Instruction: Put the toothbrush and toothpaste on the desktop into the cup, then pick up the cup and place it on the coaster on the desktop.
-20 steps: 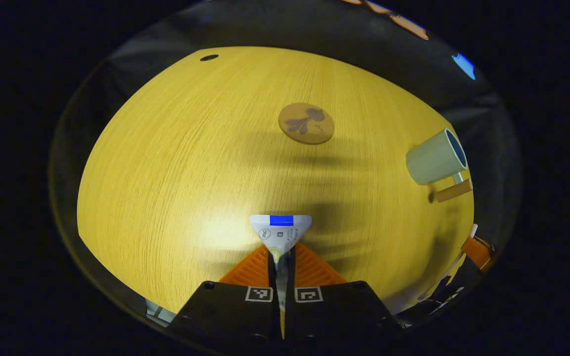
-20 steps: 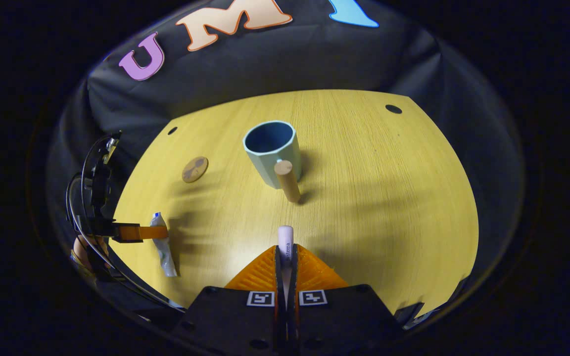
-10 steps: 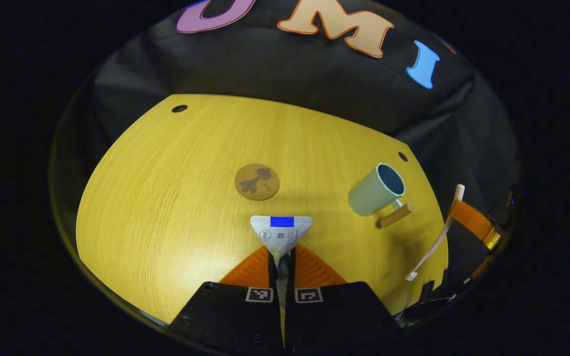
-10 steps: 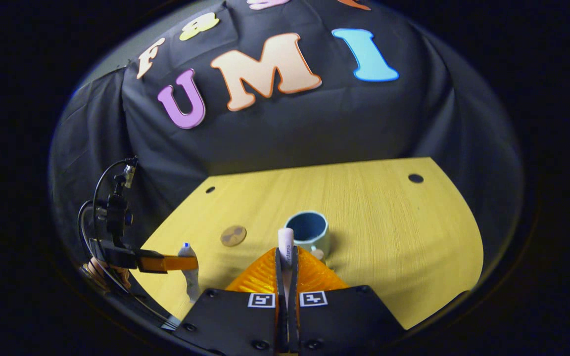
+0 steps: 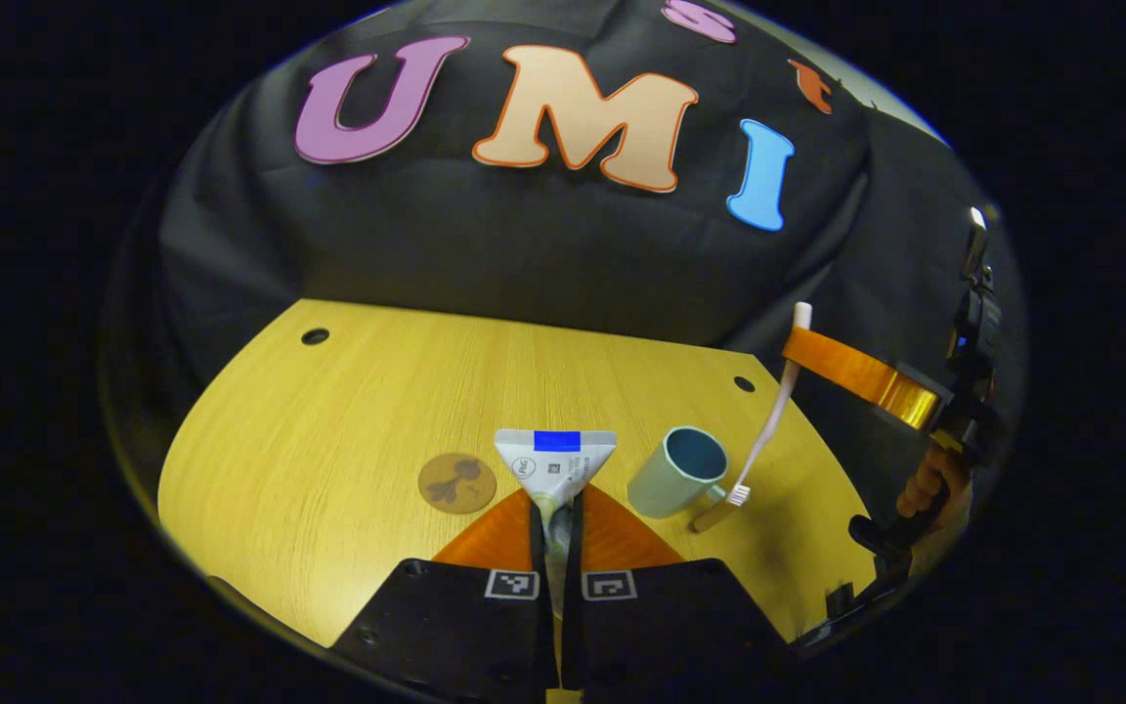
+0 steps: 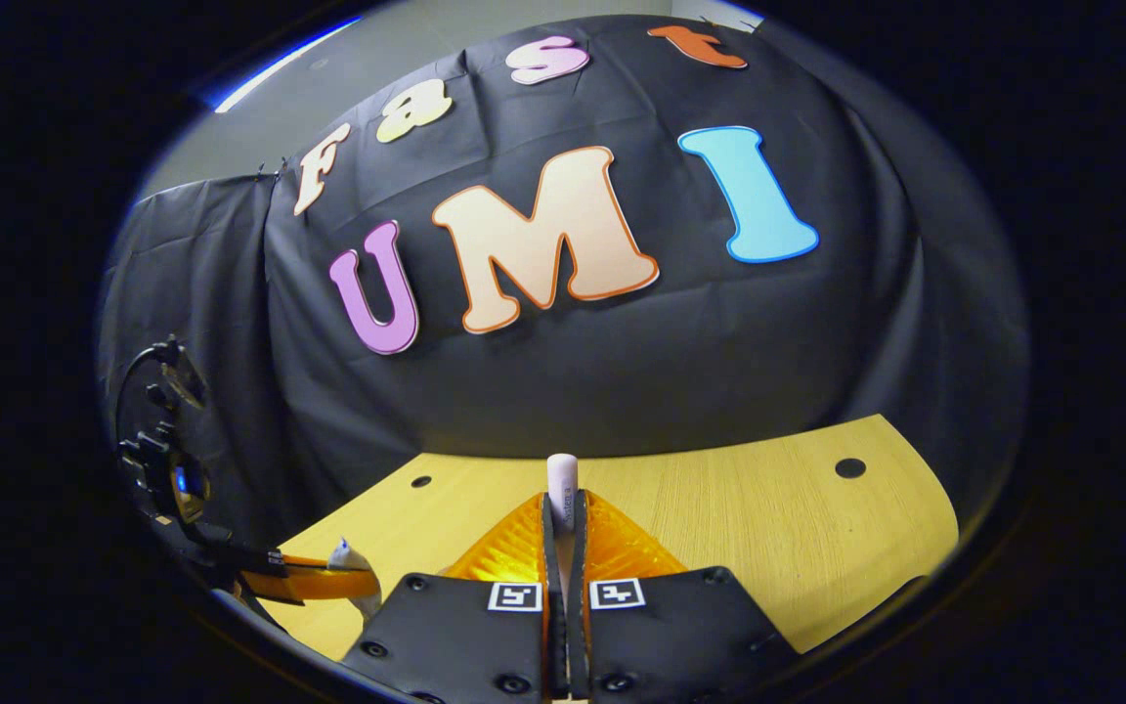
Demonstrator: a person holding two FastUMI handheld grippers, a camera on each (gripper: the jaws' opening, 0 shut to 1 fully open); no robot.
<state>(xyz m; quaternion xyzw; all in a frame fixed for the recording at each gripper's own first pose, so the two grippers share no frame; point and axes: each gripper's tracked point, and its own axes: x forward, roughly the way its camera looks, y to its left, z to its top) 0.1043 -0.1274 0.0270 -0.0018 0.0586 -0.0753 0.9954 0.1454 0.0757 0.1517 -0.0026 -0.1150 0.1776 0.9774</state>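
Orange fingers (image 5: pixel 612 533) of left gripper (image 5: pixel 555 508) pinching toothpaste (image 5: pixel 555 458), flat crimped end forward, lifted off desktop (image 5: pixel 328 420). Right gripper (image 6: pixel 563 508) fingers pressed on toothbrush (image 6: pixel 562 479), handle end poking up between them. Beyond left fingers in left gripper view: coaster (image 5: pixel 456 482) flat on desktop just left, cup (image 5: pixel 677 472) upright to the right, wooden handle toward right edge. Toothbrush hanging bristles-down beside cup, just above its handle, clamped near the top by right gripper, hand (image 5: pixel 925 479) behind. Booth cloth at back.
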